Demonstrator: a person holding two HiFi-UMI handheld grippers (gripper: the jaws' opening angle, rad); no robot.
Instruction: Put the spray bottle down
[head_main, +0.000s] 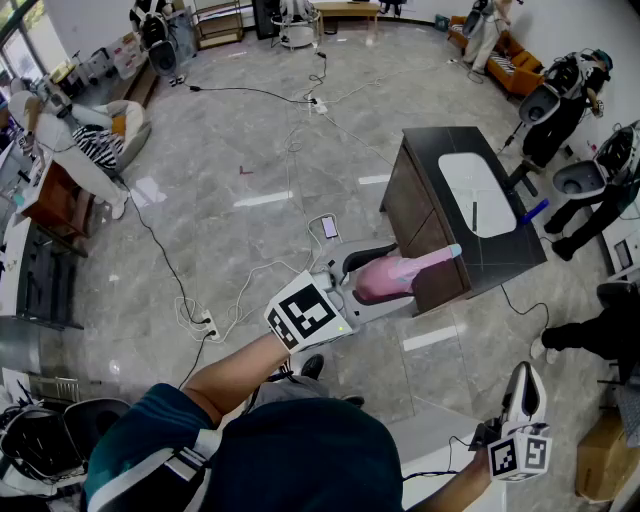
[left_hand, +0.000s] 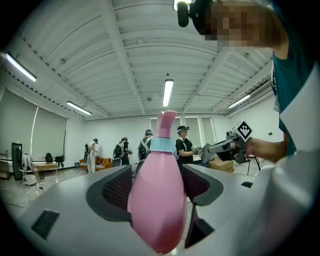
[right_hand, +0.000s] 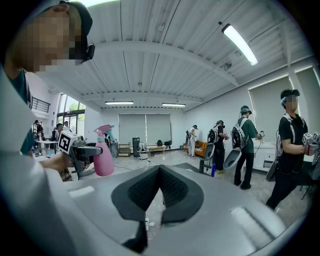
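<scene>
A pink spray bottle with a pale blue collar and nozzle lies level in the air, nozzle toward the dark cabinet. My left gripper is shut on its body. In the left gripper view the bottle fills the gap, and both black pads press its sides. My right gripper hangs low at the right, apart from the bottle. Its pads meet at the tip in the right gripper view, with nothing between them. That view also shows the bottle at the left.
The cabinet carries a white sink top with a blue item at its far edge. Cables and a phone lie on the grey floor. Several people stand around the room, one close at the right.
</scene>
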